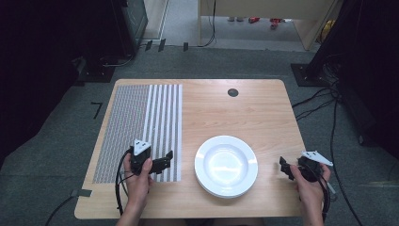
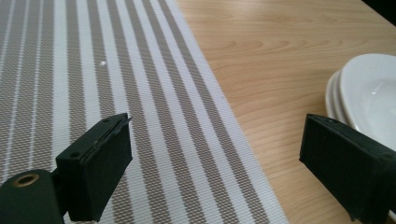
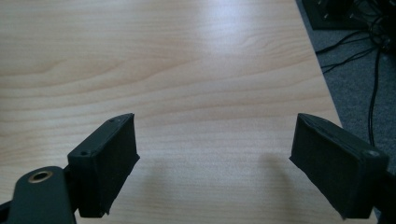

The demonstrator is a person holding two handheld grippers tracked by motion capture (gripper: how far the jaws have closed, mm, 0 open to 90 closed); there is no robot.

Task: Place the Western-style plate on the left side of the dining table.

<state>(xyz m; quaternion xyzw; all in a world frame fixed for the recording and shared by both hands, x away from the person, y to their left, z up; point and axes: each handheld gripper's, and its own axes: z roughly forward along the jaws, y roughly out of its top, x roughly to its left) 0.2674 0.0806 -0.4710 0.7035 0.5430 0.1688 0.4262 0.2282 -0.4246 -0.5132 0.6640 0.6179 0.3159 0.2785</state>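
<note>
A stack of white plates [image 1: 226, 165] rests on the wooden table [image 1: 226, 113], near its front edge, between my two hands. The same plates [image 2: 364, 91] appear at the right edge of the left gripper view. A striped grey and white placemat [image 1: 141, 127] covers the table's left part. My left gripper [image 1: 165, 160] hovers open over the mat's near right corner, jaws pointing toward the plates; from its own camera the left gripper [image 2: 215, 163] holds nothing. My right gripper [image 1: 285, 167] stands open right of the plates, near the table's right edge; the right gripper [image 3: 215, 163] is empty over bare wood.
A round black cable hole [image 1: 233, 92] sits at the table's far middle. Cables [image 1: 324, 99] lie on the grey carpet to the right, and dark equipment stands at both sides. The floor [image 3: 359, 70] shows past the table's right edge.
</note>
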